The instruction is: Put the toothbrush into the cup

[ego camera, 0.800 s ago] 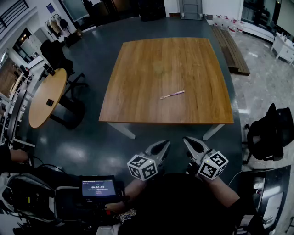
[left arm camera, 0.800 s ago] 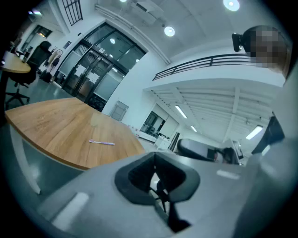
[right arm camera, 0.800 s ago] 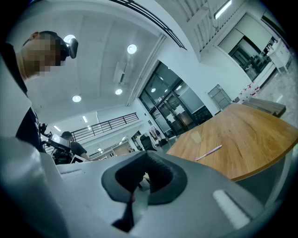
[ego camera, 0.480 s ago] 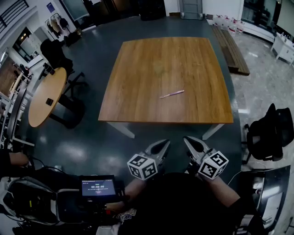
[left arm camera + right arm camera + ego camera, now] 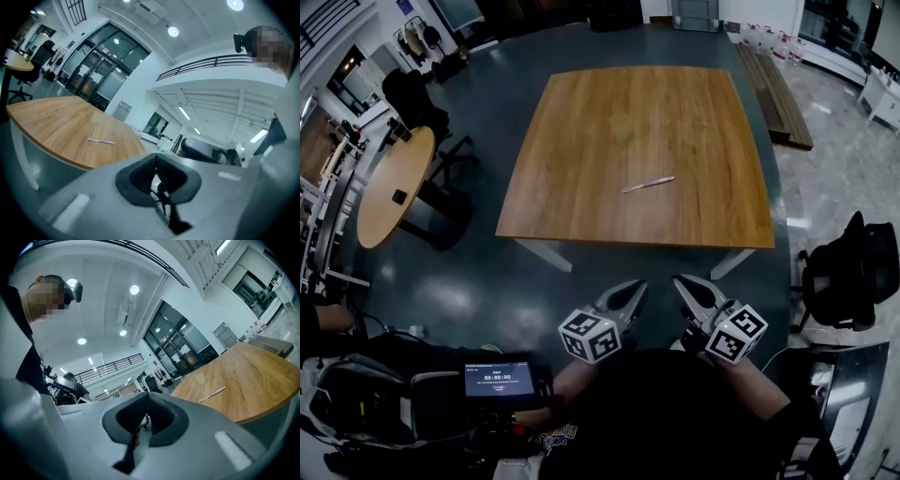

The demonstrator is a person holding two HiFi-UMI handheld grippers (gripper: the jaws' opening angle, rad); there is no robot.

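Wood table [image 5: 694, 112] out front, well ahead of both grippers, past a strip of dark floor [image 5: 609, 267]. Nearer in, left gripper [image 5: 632, 287] and right gripper [image 5: 682, 283] side by side, held low by the body, tips aimed at the table. Both pinched fully together with nothing in between, so empty-handed for now.

Far up the table, ahead of the left gripper, maybe a clear cup [image 5: 623, 127]: just a faint pale patch, too washed out to call for sure. Closer than that, pink toothbrush [image 5: 648, 184] lying flat on the wood, roughly straight ahead of the pair, well out of reach.

So basically the very start: no reach begun, nothing touched. Next up, probably: spread one set of jaws, reach forward and down to the toothbrush, pinch across the thin handle. Tricky bit, just guessing: lying so flat, not much to get under. Then on to the cup, handle-down and let go.
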